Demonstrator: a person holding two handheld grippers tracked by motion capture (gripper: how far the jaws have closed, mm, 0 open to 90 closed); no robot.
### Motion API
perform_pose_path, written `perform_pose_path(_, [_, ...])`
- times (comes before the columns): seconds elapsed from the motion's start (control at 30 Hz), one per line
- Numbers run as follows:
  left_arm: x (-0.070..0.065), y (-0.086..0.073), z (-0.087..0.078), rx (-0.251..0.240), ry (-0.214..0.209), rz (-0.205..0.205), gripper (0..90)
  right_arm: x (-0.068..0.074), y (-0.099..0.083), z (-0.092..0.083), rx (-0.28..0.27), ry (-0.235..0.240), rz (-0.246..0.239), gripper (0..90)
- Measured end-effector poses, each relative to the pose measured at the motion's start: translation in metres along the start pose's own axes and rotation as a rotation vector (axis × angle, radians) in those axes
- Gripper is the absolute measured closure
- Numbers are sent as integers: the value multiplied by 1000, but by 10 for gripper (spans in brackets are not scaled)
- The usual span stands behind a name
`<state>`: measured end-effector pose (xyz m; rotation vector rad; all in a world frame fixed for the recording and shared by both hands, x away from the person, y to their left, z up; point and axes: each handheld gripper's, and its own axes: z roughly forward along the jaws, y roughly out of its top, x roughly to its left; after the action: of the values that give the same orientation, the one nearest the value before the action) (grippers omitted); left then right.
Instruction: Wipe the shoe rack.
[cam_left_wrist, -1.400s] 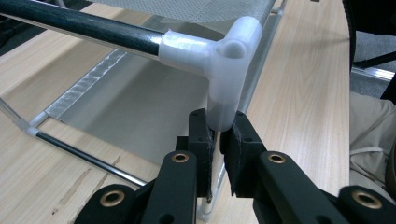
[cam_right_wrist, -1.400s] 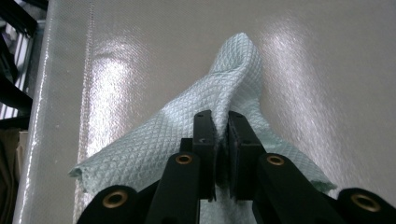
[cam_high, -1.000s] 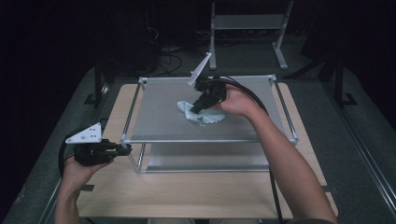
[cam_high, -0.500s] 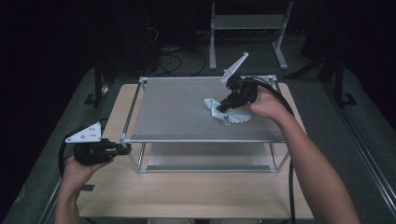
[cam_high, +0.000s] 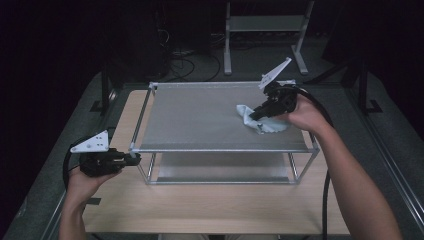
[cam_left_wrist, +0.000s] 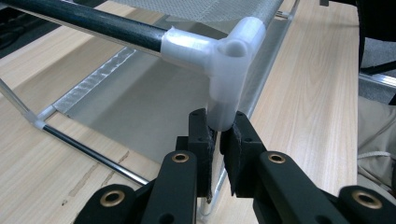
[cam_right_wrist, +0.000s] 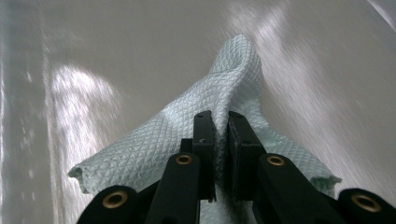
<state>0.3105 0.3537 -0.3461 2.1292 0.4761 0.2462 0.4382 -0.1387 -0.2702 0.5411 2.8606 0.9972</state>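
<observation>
A two-shelf metal rack (cam_high: 200, 115) stands on the wooden table. My left gripper (cam_high: 134, 159) is at its front left corner. In the left gripper view the jaws (cam_left_wrist: 218, 128) are shut on the lower end of the white plastic corner joint (cam_left_wrist: 229, 51), where the post starts. A pale blue-green quilted cloth (cam_high: 265, 125) lies bunched on the right part of the top shelf. My right gripper (cam_high: 252, 116) presses down on it, tilted leftward. In the right gripper view the jaws (cam_right_wrist: 222, 123) are shut on a raised fold of the cloth (cam_right_wrist: 233, 70).
The rack's lower shelf (cam_high: 220, 167) sits just above the light wooden table (cam_high: 200, 210). Behind the table a metal stand (cam_high: 265, 30) and loose cables (cam_high: 185, 60) rest on the dark floor. A black cable trails from each gripper.
My right gripper has dragged the cloth rightward across the top shelf, from about the middle to near the right edge. The left gripper has stayed on the corner.
</observation>
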Motion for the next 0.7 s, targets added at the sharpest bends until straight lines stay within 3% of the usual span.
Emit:
perform_pose_path(0.1, [0,0,-1,1,4,-3,815,2,4,2,8,6,-14,827])
perform_pose_path(0.17, [1,-1,-1,1,0,-1,815,-2,-5,-6,23,-6,-1,828])
perform_pose_path(0.23, [2,-1,-1,-2,-3,1,815,-9,-24,-21,14,-27,42,829])
perform_pose_path(0.33, [2,-1,0,-7,-3,-3,815,-13,-39,-32,0,-40,81,828])
perform_pose_path(0.53, [4,-1,-2,2,11,-9,815,-12,-18,-13,3,-28,31,829])
perform_pose_path(0.7, [5,-1,-1,-6,3,-14,815,-22,-26,-24,12,-20,64,829])
